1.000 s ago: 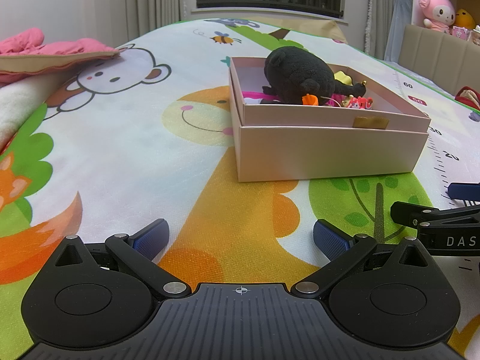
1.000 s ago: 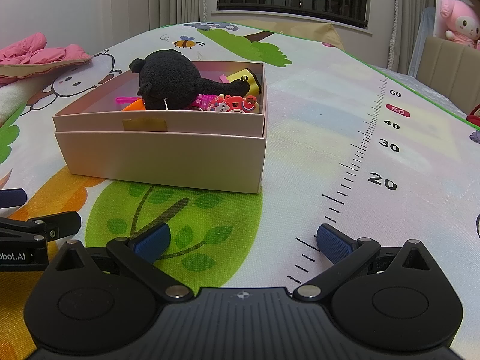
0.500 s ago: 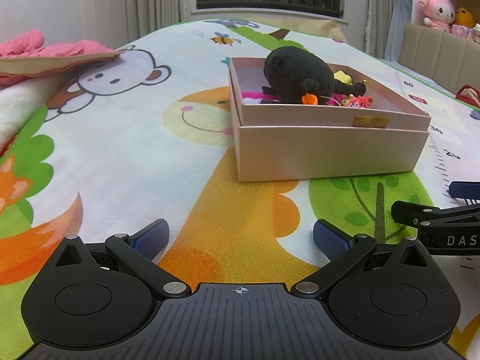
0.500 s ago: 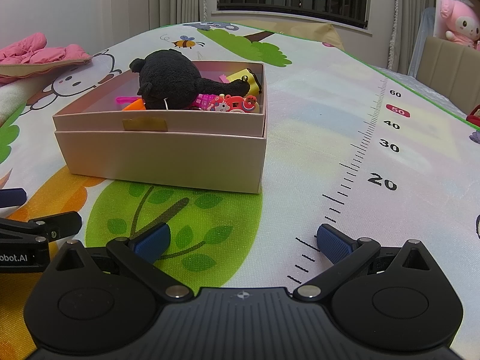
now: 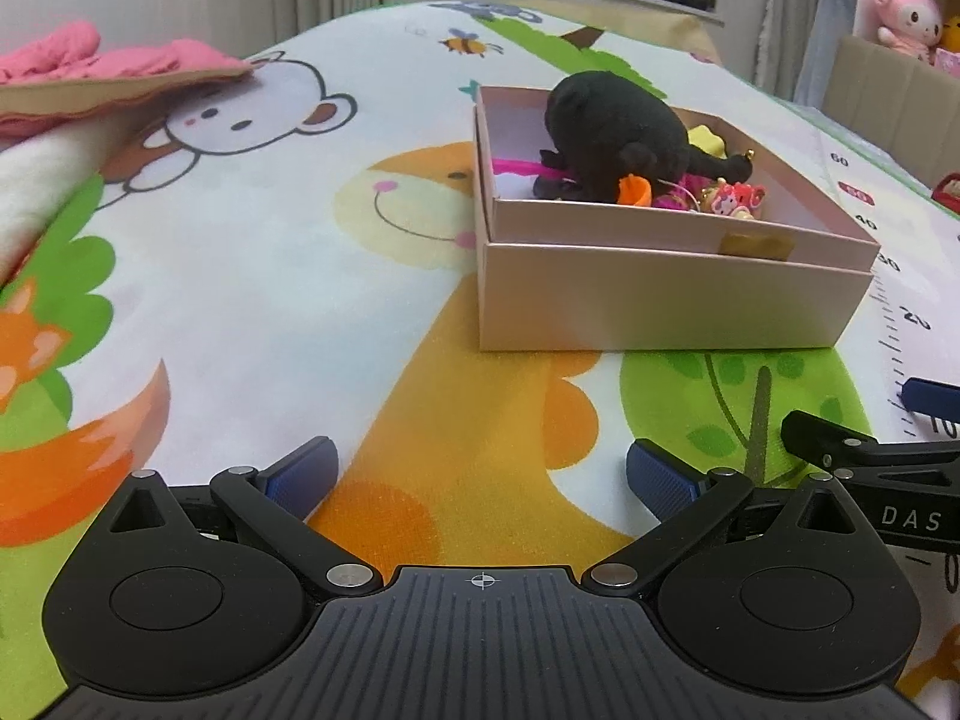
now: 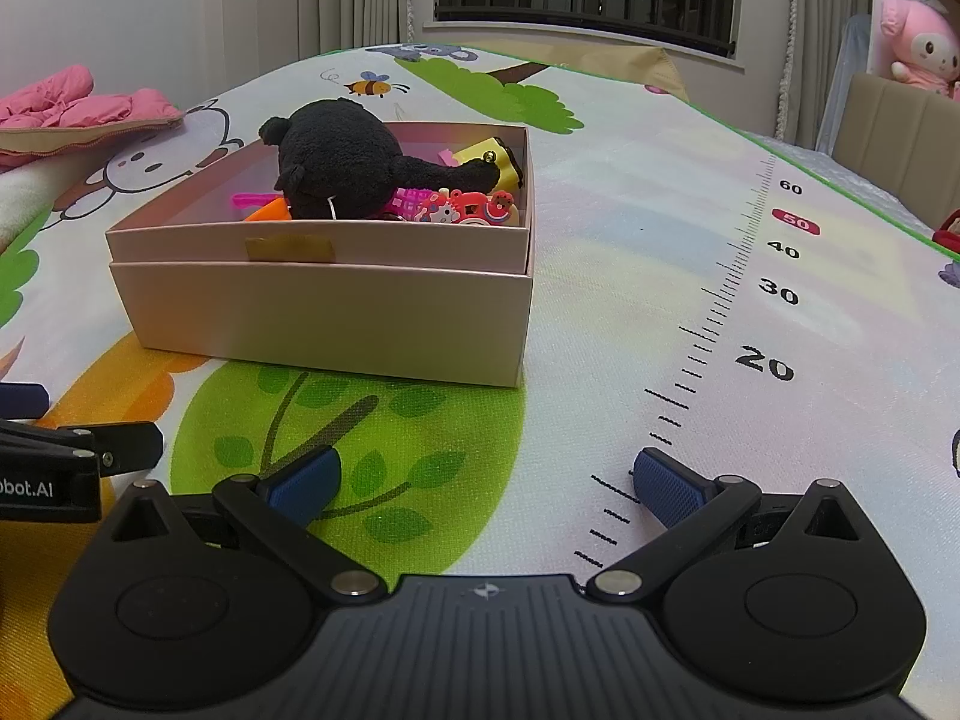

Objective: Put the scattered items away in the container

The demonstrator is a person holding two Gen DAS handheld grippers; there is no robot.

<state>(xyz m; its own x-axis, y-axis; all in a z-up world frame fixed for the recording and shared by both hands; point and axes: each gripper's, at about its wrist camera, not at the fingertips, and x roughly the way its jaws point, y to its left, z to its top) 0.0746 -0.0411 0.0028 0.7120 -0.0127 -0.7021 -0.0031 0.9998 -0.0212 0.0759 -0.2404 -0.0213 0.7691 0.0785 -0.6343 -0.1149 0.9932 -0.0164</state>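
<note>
A pale pink box [image 5: 660, 306] [image 6: 336, 312] stands on the cartoon play mat. Inside it lie a black plush toy [image 5: 612, 138] [image 6: 342, 168], an orange piece [image 5: 635, 191], a yellow item [image 6: 486, 157] and colourful small trinkets [image 6: 462, 207]. My left gripper [image 5: 480, 474] rests low on the mat in front of the box, open, with nothing between its blue pads. My right gripper [image 6: 486, 477] sits beside it, also open and empty. Each gripper shows at the edge of the other's view.
A pink padded garment [image 5: 108, 60] [image 6: 66, 102] lies on a cushion at the far left. A pink plush [image 5: 906, 12] [image 6: 921, 42] sits on a beige headboard at the back right. A printed height ruler [image 6: 738, 300] runs along the mat right of the box.
</note>
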